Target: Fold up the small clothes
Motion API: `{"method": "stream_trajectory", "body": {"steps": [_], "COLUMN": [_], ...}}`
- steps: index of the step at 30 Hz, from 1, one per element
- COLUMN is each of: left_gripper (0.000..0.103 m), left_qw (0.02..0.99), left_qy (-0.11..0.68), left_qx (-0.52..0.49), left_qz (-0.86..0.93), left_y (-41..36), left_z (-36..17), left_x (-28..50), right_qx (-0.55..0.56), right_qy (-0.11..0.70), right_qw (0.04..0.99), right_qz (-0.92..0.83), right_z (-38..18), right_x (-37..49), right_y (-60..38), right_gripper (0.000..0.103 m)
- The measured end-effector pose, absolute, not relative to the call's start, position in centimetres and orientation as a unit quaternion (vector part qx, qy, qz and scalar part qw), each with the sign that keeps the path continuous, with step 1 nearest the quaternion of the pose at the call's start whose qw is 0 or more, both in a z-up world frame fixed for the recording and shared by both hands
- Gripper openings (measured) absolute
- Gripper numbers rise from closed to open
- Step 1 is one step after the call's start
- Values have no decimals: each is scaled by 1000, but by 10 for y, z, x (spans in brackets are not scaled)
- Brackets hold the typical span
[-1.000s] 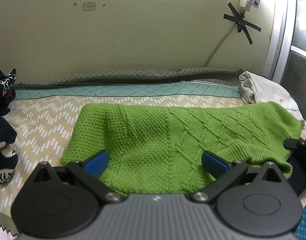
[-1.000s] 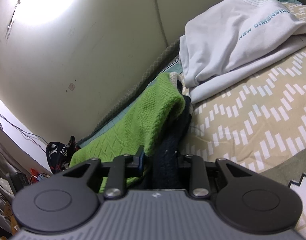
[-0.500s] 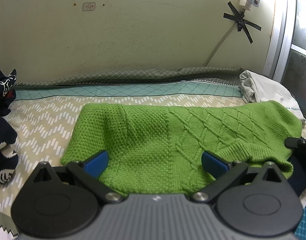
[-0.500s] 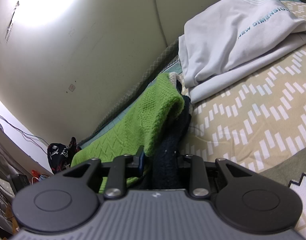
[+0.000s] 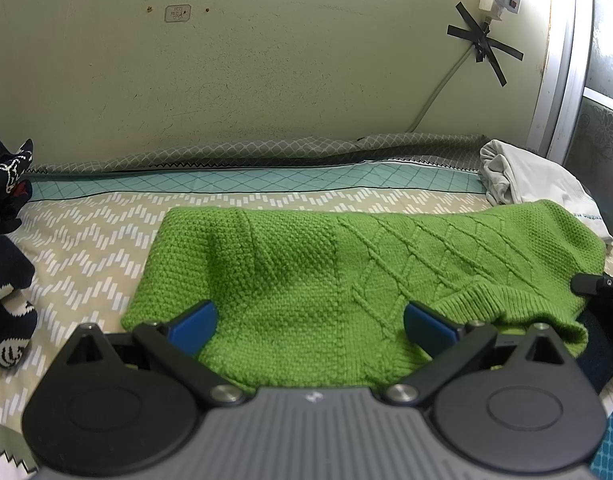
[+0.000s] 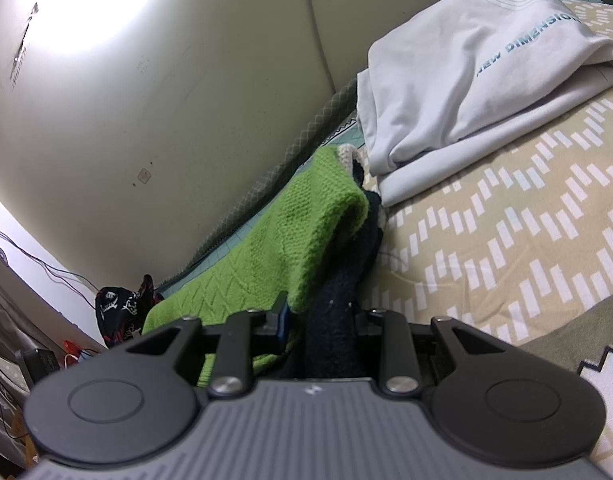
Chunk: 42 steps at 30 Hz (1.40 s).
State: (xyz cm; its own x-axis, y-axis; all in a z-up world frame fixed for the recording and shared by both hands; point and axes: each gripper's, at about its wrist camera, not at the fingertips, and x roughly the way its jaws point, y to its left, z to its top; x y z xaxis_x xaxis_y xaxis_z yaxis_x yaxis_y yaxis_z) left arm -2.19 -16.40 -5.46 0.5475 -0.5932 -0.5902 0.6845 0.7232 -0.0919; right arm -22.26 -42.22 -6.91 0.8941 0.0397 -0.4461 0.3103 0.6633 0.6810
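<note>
A green knitted sweater [image 5: 346, 276] lies spread on the patterned bed sheet [image 5: 86, 236], its right end lifted. My left gripper [image 5: 310, 320] is open, its blue pads just above the sweater's near edge, holding nothing. My right gripper [image 6: 318, 324] is shut on the sweater's right edge [image 6: 298, 248], pinching green knit and its dark navy layer [image 6: 338, 300] together. The right gripper's finger tip shows at the far right of the left wrist view [image 5: 594, 284].
A folded white T-shirt [image 6: 474, 64] with printed letters lies on the bed beside the sweater's right end, also in the left wrist view [image 5: 526, 176]. Dark patterned clothes [image 5: 6, 248] lie at the left. The wall [image 5: 266, 60] runs along the bed's far side.
Almost nothing: the right gripper keeps its hold on the sweater and has shifted very slightly. The left gripper stays open in the same place.
</note>
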Motion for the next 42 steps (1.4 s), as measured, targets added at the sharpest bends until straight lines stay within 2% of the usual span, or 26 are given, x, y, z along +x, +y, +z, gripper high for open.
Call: {"method": "stream_trajectory", "body": {"steps": [20,42], "left_gripper": [103,103], "left_qw": [875,874], "left_qy": [307,307], "left_qx": [75,75], "left_qz": [-366,-368], "left_y": [-164,-163], "left_z": [-55,-54], "left_x": [-21,-21], "right_qx": [411,410], "right_qy": [215,216], "right_qw": [882,882], "right_qz": [-85,-85], "right_z": [-70,-71], "right_x": [-227,-227], "right_y": [-420,-420], "right_gripper": [16,16]}}
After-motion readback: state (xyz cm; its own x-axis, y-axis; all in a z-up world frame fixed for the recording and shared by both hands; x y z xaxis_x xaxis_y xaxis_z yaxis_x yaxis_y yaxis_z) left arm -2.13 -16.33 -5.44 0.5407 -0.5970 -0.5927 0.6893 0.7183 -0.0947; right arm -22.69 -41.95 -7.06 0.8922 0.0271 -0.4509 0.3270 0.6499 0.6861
